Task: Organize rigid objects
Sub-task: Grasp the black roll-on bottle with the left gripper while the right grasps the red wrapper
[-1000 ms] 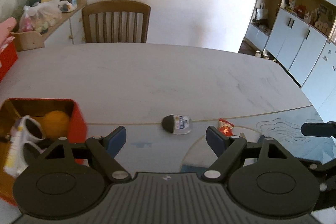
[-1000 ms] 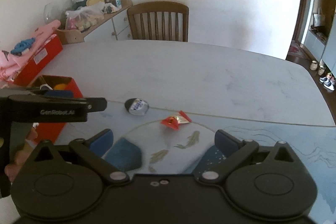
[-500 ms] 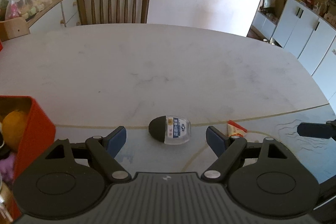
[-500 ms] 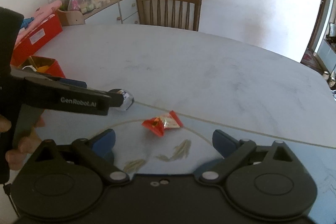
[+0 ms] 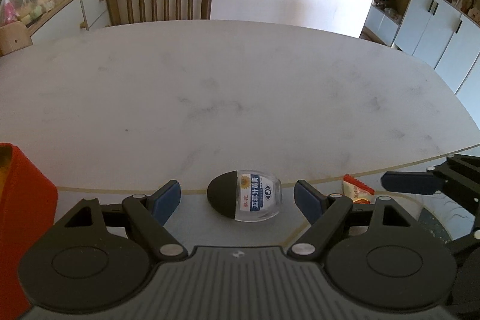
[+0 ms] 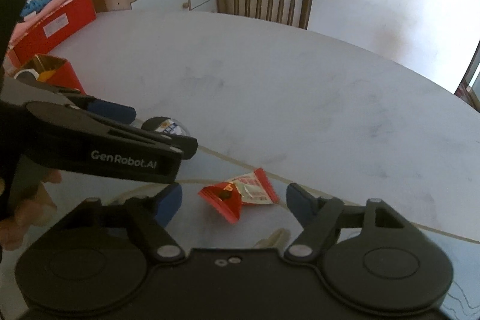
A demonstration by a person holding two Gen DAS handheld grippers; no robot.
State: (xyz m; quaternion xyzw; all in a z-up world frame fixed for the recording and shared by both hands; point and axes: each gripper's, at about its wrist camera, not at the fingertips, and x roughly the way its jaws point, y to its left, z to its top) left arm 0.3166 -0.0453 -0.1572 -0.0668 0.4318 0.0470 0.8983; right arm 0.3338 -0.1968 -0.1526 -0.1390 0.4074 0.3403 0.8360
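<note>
Your left gripper [image 5: 237, 198] is released, jaws spread with the small jar [image 5: 246, 198] sitting between them, pads clear of it on both sides. The jar lies on its side on the desk [image 5: 240, 98], right on the curved seam line; long axis runs across the left wrist view, black cap toward the left pad, clear base toward the right pad, label facing up.

Your right gripper [image 6: 232, 200] is also unclenched: jaws have just been closing in, with the red candy wrapper [image 6: 240, 195] between them, neither pad touching it. The wrapper lies flat on the desk just right of the jar, long axis roughly across the jaws, red flared end toward the left pad, pale printed end toward the right pad.

Red box [image 5: 21, 218] stands on the desk well left of the jar. Contents are only partly visible in the right wrist view.
</note>
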